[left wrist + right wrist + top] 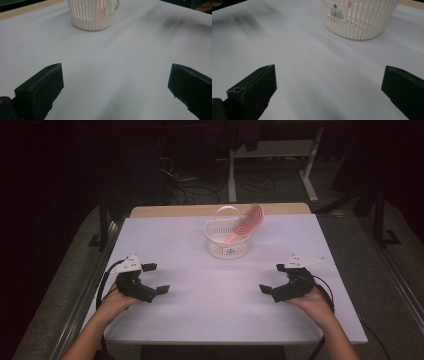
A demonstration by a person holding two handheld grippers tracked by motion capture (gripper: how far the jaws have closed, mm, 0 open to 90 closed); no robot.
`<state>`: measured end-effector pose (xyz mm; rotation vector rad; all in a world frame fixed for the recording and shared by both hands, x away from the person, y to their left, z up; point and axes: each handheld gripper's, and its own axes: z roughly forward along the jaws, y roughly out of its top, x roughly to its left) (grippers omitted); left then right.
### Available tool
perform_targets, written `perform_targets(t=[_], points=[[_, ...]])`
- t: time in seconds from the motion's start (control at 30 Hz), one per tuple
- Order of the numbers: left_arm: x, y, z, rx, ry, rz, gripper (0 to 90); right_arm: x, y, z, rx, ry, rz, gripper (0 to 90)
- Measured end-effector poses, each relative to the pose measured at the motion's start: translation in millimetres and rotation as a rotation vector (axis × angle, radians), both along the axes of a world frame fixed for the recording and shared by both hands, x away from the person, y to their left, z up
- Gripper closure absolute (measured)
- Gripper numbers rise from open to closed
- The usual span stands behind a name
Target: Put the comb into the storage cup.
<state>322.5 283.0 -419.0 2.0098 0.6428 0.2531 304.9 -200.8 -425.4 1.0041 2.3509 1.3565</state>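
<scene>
Worktop: a white sheet (215, 295) covers the table; a strip of bare wood shows along the far edge.
Basket: a white ribbed plastic basket (227, 247) stands upright near the middle of the far edge, well apart from both of my grippers. In the right gripper view its wall carries a barcode label (336, 13).
Brush: a pink hairbrush (247, 222) leans inside the basket, handle down, its head tilted out over the rim toward the far right corner. Pink shows through the slats in both gripper views.
Left gripper: my left gripper (156, 279) is held low near the left edge, toward the near side, pointing inward across the sheet. I cannot tell whether it touches the sheet.
Left fingers: spread wide with nothing between them; the left gripper view shows bare sheet in the gap and the basket (93, 15) beyond.
Right gripper: my right gripper (273, 278) mirrors it near the right edge, pointing inward.
Right fingers: spread wide, holding nothing; the basket (362, 20) sits ahead and to the right of the gap.
Hands: each of my hands grips its tool from behind, forearms entering over the near edge.
</scene>
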Motion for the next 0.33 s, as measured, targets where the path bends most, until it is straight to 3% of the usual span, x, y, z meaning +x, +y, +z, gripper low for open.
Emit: perform_targets(t=[0.33], points=[[0.4,-2.9,-3.7,0.007,0.011,-0.017,0.0,-0.9,-0.9,-2.4,-0.001,0.006,-0.002,0.0]])
